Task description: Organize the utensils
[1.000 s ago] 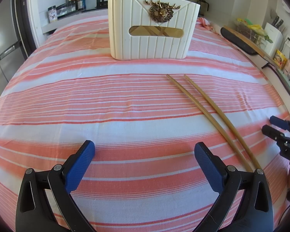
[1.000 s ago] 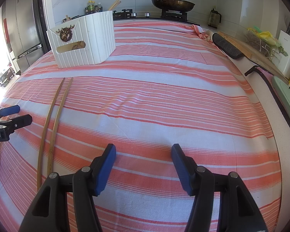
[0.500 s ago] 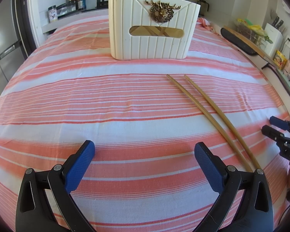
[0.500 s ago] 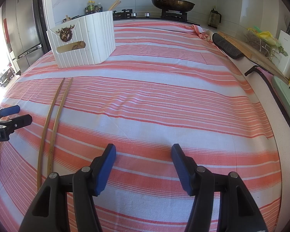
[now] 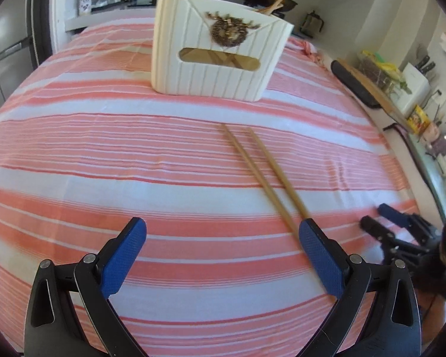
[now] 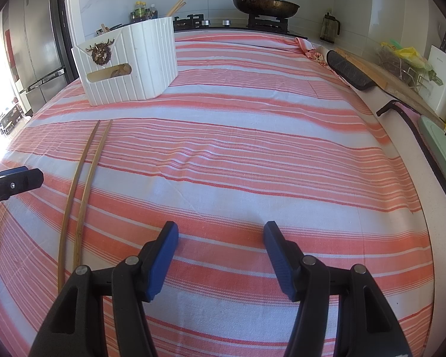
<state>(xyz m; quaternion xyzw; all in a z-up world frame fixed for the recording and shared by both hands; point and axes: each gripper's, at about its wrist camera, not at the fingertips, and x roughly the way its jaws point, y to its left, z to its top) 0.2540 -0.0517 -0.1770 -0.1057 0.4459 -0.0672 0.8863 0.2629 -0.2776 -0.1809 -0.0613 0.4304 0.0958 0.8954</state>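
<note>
Two long wooden chopsticks point(image 5: 264, 175) lie side by side on the striped cloth, also in the right wrist view point(image 6: 83, 184). A white ribbed utensil box point(image 5: 217, 50) with a deer emblem stands beyond them and holds several wooden utensils; it also shows in the right wrist view point(image 6: 128, 62). My left gripper point(image 5: 223, 250) is open and empty, its right finger point(image 5: 321, 253) over the near ends of the chopsticks. My right gripper point(image 6: 220, 253) is open and empty, to the right of the chopsticks. Each gripper shows in the other's view point(image 5: 383, 217) point(image 6: 12, 183).
The red and white striped cloth point(image 6: 252, 136) covers the counter. A pan point(image 6: 264, 6) sits on the stove at the back. A black pad and wooden board point(image 6: 351, 71), a knife block and packets line the right edge. A fridge point(image 6: 29, 44) stands at left.
My left gripper has moved right and forward toward the chopsticks, so its right finger now covers their near ends. My right gripper has stayed in place.
</note>
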